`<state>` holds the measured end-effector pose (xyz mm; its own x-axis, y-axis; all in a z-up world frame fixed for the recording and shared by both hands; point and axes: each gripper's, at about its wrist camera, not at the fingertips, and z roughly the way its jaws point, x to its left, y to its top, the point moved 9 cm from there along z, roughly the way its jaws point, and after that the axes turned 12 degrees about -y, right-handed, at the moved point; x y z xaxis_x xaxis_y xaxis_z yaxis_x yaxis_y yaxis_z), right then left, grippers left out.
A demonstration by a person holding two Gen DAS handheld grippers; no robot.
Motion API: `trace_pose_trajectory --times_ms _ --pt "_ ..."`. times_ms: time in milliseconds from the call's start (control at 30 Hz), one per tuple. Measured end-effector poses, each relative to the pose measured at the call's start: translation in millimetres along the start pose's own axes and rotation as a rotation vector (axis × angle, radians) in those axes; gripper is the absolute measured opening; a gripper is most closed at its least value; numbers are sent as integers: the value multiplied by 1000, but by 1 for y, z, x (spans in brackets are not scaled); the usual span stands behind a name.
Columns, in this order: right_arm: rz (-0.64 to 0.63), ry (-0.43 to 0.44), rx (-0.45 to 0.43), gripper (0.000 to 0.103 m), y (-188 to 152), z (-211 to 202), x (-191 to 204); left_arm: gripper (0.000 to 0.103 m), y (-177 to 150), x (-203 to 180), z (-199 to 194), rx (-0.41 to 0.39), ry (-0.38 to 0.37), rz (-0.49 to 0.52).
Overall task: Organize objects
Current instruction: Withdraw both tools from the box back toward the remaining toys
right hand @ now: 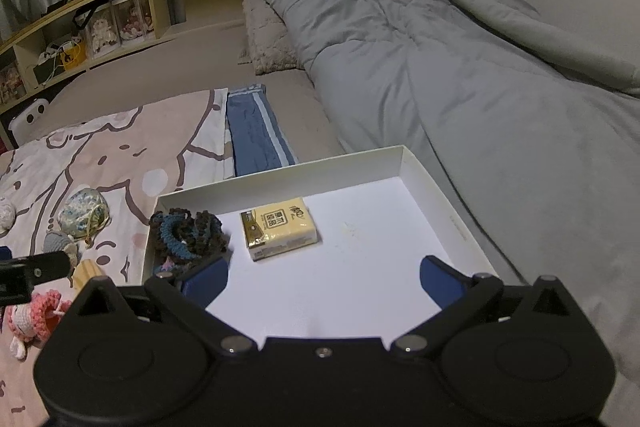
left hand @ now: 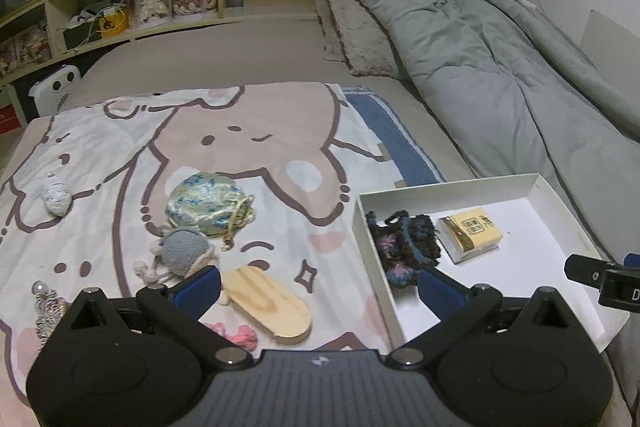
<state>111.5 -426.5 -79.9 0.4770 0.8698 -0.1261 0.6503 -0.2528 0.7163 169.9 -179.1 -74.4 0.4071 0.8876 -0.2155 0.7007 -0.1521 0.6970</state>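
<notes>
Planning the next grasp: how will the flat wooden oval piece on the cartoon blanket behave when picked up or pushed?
The wooden oval piece looks rigid, so it probably won't flex between the fingers. It lies flat and thin on the soft cartoon blanket, so a push would likely slide it or drag fabric, not roll it. Its low edge may be awkward to get under.

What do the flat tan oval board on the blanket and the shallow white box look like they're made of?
The flat tan oval board looks like unfinished pale wood: grain lines show on its matte face. The shallow white box looks like matte cardboard, with thin, straight folded walls.
</notes>
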Motion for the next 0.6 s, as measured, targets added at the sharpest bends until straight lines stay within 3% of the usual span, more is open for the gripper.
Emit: trace_pose_trajectory --times_ms 600 --pt "-64 122 -27 103 -1 -10 77 103 -13 97 -50 -57 127 -73"
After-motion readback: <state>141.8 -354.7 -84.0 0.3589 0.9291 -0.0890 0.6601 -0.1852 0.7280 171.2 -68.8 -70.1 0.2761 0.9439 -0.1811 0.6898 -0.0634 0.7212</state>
